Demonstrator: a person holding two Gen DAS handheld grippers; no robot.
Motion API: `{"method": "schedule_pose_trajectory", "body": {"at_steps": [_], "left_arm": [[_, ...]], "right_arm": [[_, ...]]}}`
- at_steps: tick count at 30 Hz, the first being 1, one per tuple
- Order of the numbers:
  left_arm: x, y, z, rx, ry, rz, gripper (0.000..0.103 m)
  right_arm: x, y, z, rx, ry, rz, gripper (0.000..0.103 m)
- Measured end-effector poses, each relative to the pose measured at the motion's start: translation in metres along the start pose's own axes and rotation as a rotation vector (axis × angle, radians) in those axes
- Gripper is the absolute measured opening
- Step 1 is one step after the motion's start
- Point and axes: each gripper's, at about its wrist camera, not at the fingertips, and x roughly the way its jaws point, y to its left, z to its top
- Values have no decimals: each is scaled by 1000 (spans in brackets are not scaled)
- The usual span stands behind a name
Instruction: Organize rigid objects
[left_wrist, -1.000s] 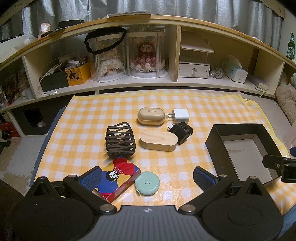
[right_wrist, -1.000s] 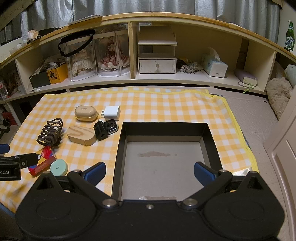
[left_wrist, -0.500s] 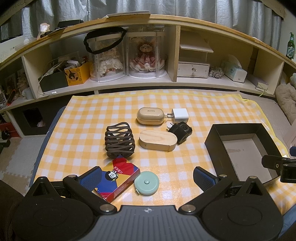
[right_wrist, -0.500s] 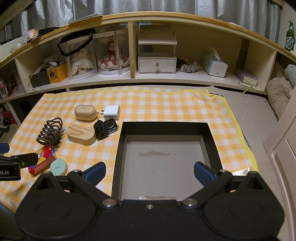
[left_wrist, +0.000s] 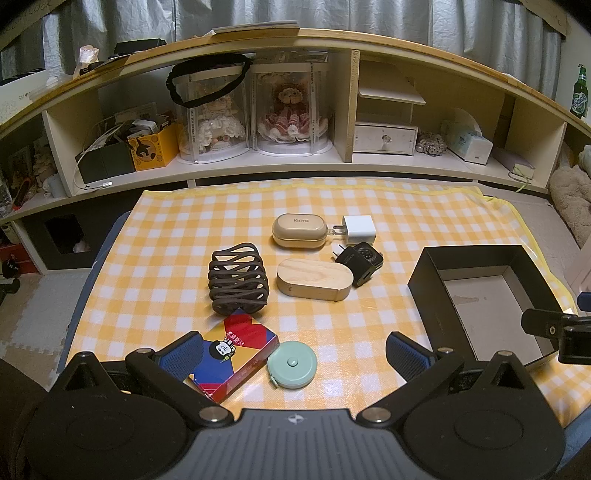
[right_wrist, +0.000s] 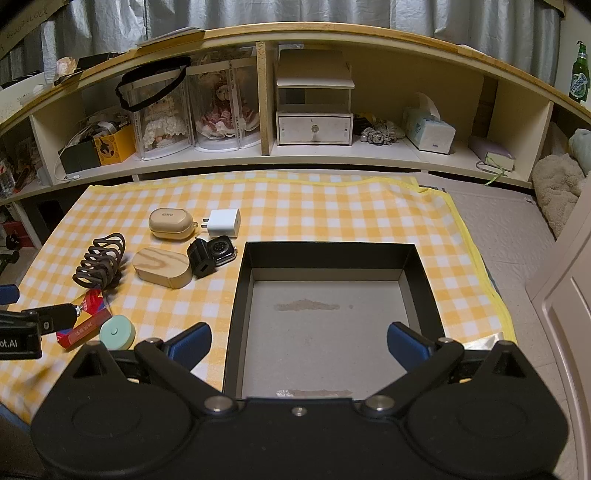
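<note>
Black box sits empty at the checked cloth's right edge, bare cloth between it and seven loose items: card pack, tape measure, brown clip, wooden case, beige case, white charger, black adapter. Left gripper and right gripper — fingers spread wide, empty.

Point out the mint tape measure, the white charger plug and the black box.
mint tape measure (left_wrist: 292, 364), left wrist view, centre of its round top.
white charger plug (left_wrist: 358, 229), left wrist view, top face.
black box (right_wrist: 325, 255), right wrist view, far inner wall.
</note>
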Motion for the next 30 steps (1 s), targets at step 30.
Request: {"method": "schedule_pose_trajectory", "body": {"at_steps": [30], "left_arm": [[-2,1,3,-10,2,-5,103]], "right_arm": [[19,-63,55,135,-86,-148,103]]}}
